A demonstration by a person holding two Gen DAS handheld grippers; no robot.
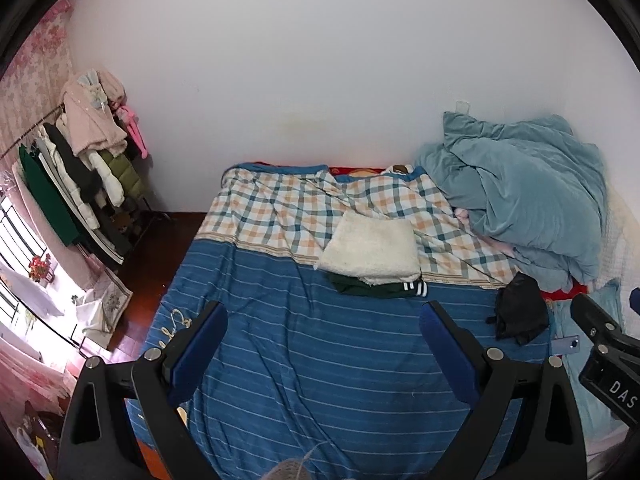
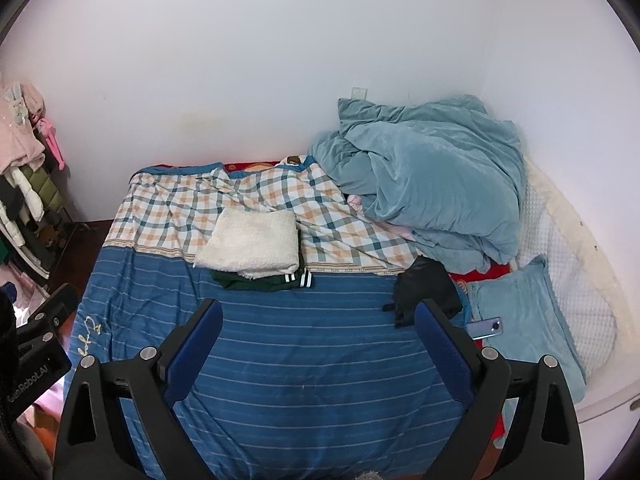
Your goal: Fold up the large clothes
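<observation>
A folded cream fleece garment (image 1: 370, 248) (image 2: 250, 244) lies on a folded dark green garment with white stripes (image 1: 380, 289) (image 2: 264, 280), mid-bed on the blue striped and plaid cover (image 1: 304, 344) (image 2: 312, 344). My left gripper (image 1: 324, 322) is open and empty, held above the blue part of the cover, short of the stack. My right gripper (image 2: 318, 318) is open and empty too, above the cover, with the stack ahead to its left. Each gripper's body shows at the edge of the other's view.
A crumpled teal duvet (image 1: 524, 196) (image 2: 436, 184) is heaped at the bed's far right. A black cloth (image 1: 520, 312) (image 2: 428, 284), a phone (image 2: 486, 327) and a teal pillow (image 2: 524, 312) lie to the right. A clothes rack (image 1: 80, 168) stands left on the wooden floor.
</observation>
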